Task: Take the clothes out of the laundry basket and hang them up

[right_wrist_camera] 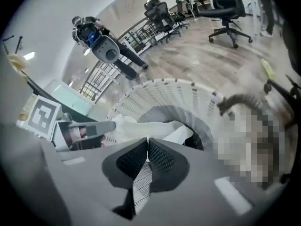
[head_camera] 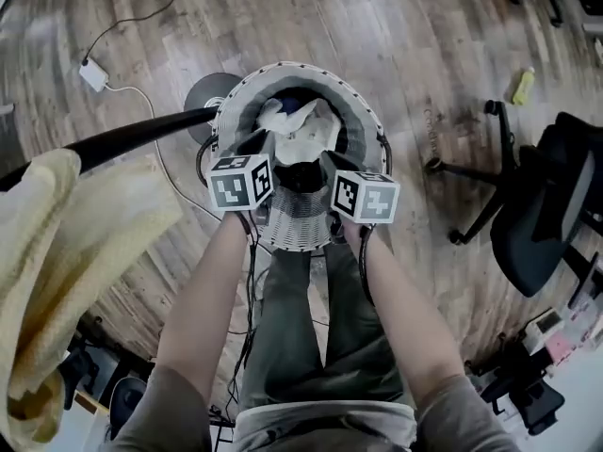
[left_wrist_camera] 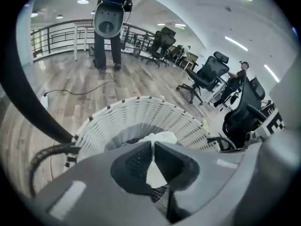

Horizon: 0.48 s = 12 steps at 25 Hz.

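1 white garment [right_wrist_camera: 141, 126] pinched by left gripper [left_wrist_camera: 153, 145], right gripper [right_wrist_camera: 147, 141] jaws over basket [left_wrist_camera: 141, 112], pole [head_camera: 122, 139] beside

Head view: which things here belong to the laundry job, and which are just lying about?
Job: basket; cloth in it; left claw and right claw, both shut on the cloth; towel hung over the rail.
Lying about: chair; charger with its cable; yellow item on the floor.
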### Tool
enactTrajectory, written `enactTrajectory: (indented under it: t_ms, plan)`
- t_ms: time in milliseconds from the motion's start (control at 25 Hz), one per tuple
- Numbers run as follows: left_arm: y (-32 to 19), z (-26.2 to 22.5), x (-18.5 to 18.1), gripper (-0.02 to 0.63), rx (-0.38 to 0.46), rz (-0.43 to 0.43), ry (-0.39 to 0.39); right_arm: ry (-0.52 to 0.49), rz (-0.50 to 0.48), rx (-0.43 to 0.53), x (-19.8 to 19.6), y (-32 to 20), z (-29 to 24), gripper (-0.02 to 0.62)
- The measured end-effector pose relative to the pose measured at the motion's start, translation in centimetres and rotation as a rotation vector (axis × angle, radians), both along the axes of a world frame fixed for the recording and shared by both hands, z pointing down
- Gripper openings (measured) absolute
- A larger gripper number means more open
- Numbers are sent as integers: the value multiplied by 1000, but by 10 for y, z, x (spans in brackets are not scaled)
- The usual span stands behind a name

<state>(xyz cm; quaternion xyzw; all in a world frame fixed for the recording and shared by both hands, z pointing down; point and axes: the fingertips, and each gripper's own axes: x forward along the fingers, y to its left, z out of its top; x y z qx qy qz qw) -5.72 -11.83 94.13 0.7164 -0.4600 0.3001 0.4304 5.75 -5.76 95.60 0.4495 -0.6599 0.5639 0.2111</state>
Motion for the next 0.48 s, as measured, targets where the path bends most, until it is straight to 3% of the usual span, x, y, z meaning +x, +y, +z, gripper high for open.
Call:
enactTrajectory:
  t_ms: [80,240,480]
  plan:
    - [-3,-37,-3,20,43,2,-11,-10,24,42,9,-6,-39,34]
    - [2,-122,-3,19,184,124,-119,-73,96,145,27,-19,-137,34]
    - [16,-247,18,20,313,176,-74,-87,29,334,49,-39,-283,34]
